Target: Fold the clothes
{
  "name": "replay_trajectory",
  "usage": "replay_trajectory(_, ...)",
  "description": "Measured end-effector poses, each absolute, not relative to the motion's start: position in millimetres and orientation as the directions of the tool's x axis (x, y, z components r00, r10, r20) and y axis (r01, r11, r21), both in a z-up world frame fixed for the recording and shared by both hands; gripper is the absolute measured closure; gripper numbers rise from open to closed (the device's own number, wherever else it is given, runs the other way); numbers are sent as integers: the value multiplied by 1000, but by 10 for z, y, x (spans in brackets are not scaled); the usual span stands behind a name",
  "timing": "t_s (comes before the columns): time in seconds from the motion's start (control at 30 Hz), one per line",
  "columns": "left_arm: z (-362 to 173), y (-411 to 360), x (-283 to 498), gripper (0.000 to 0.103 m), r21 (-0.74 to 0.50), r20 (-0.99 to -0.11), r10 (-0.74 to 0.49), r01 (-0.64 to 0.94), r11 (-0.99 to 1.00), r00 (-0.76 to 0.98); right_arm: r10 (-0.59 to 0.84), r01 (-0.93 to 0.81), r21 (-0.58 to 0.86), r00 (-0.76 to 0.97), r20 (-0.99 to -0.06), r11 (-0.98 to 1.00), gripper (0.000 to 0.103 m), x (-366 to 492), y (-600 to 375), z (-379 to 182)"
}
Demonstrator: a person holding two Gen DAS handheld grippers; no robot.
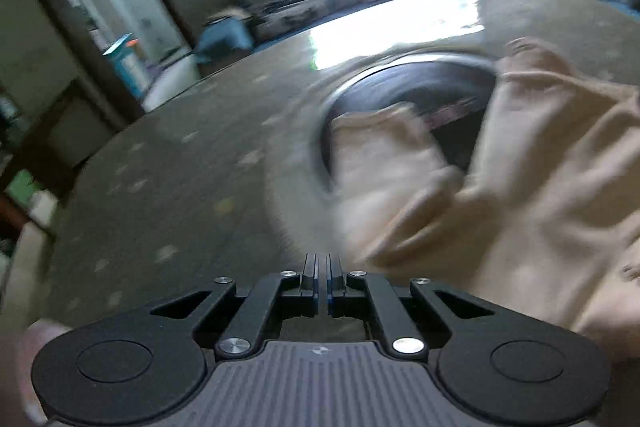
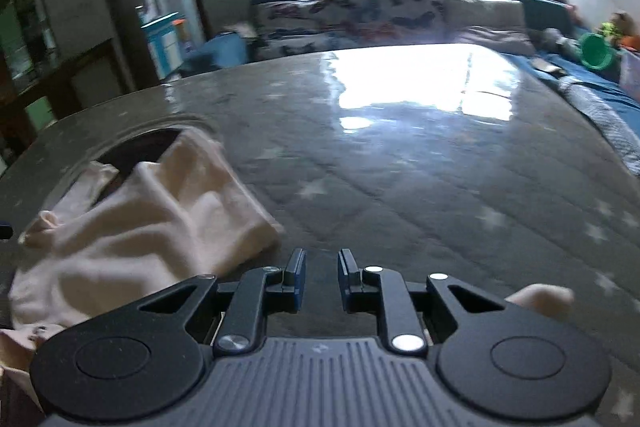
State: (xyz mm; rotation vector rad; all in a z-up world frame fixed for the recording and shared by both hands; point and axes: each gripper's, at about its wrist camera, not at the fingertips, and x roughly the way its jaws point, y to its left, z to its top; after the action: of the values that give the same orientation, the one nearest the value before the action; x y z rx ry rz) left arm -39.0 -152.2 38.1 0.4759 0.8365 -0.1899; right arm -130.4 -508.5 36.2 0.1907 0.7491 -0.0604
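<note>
One cream garment [image 2: 132, 227] lies crumpled on the grey star-patterned table [image 2: 400, 187], part of it draped over the rim of a round dark opening [image 1: 420, 95] sunk into the tabletop. Taking that opening as the landmark, the cloth spills from its edge toward the person, in loose ridges and folds, with no flat panel or clean edge showing; what kind of garment it is cannot be told. Its longer run seems to go from the opening back toward the near table edge.

From the left gripper [image 1: 323, 267] the cloth lies ahead and to the right, just beside the fingertips; those jaws are pressed together with nothing between them. From the right gripper [image 2: 322, 263] the cloth lies to the left, its nearest corner close by the left finger; those jaws stand spread and empty. Both grippers sit on the near side of the opening, and the left looks slightly nearer the cloth, though motion blur makes that uncertain.
</note>
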Motion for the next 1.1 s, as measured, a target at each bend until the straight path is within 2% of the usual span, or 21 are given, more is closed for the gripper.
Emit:
replay_trajectory(0.1, 412, -1294, -379, 96, 289, -771, 28, 310, 906, 636, 48, 77, 154, 735, -676, 985, 79, -1213, -4947, 398)
replay_trajectory(0.2, 491, -1181, -351, 96, 267, -763, 17, 291, 919, 646, 50, 60, 138, 735, -676, 989, 79, -1140, -4838, 422)
replay_trajectory(0.4, 649, -1289, -160, 94, 190, -721, -84, 313, 930, 687, 30, 99, 142, 711, -702, 985, 79, -1002, -4880, 316)
replay_trajectory(0.53, 585, -1585, 107, 72, 174, -714, -139, 366, 914, 686, 43, 87, 147, 705, -708, 985, 79, -985, -4874, 262)
replay_trajectory(0.6, 478, -1728, 244, 71, 197, -713, -132, 378, 905, 689, 32, 84, 129, 707, -706, 988, 87, -985, -4863, 267)
replay_trajectory(0.7, 292, -1877, 472, 71, 217, -723, -110, 376, 901, 682, 4, 89, 97, 714, -700, 991, 93, -999, -4863, 287)
replay_trajectory(0.97, 99, -1954, 684, 69, 181, -725, -141, 384, 906, 674, -96, 142, 10, 718, -689, 990, 96, -1049, -5007, 354)
replay_trajectory(1.03, 98, -1942, 688, 73, 166, -725, -153, 386, 908, 672, -147, 173, -31, 715, -683, 984, 99, -1054, -5065, 373)
replay_trajectory(1.1, 93, -1949, 657, 83, 165, -720, -170, 405, 899, 673, -208, 215, -75, 705, -678, 974, 100, -1050, -5142, 391)
